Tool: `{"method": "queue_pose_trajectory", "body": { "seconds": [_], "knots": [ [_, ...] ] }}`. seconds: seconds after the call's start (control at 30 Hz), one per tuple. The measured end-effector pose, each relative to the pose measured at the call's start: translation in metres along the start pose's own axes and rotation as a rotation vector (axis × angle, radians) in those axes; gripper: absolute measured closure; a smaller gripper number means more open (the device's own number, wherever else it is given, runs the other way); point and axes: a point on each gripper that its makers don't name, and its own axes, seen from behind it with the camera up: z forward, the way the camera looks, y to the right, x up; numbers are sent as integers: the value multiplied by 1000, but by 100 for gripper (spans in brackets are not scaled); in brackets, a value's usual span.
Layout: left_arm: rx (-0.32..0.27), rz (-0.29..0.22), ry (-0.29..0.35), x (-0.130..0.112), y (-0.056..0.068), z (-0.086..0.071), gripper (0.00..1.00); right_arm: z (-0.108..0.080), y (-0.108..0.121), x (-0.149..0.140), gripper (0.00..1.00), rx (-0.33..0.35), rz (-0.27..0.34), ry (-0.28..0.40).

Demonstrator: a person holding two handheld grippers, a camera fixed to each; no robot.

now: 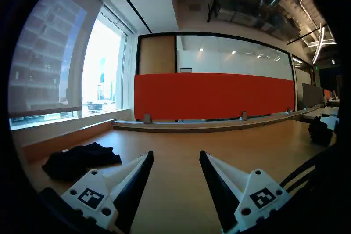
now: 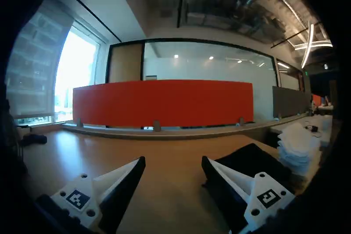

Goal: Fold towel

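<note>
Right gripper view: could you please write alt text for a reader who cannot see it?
The right gripper, jaws open and empty, is held low over a wooden table. A black towel lies flat just right of it, beside a stack of pale folded cloths; a red divider panel crosses the background.

I find no words, numbers or brand names that I can read. The closest thing is the black-and-white square code tags [image 1: 91,198] on my left gripper [image 1: 175,157] and my right gripper [image 2: 173,161]; they carry block patterns, not letters
</note>
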Motion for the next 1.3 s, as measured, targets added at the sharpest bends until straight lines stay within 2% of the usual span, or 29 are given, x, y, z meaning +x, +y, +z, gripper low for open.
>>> {"method": "queue_pose_trajectory", "body": {
  "seconds": [1.3],
  "knots": [
    [0,0,0,0,0,0,23,0,-9,-2,0,9,-10,-9]
  ]
}}
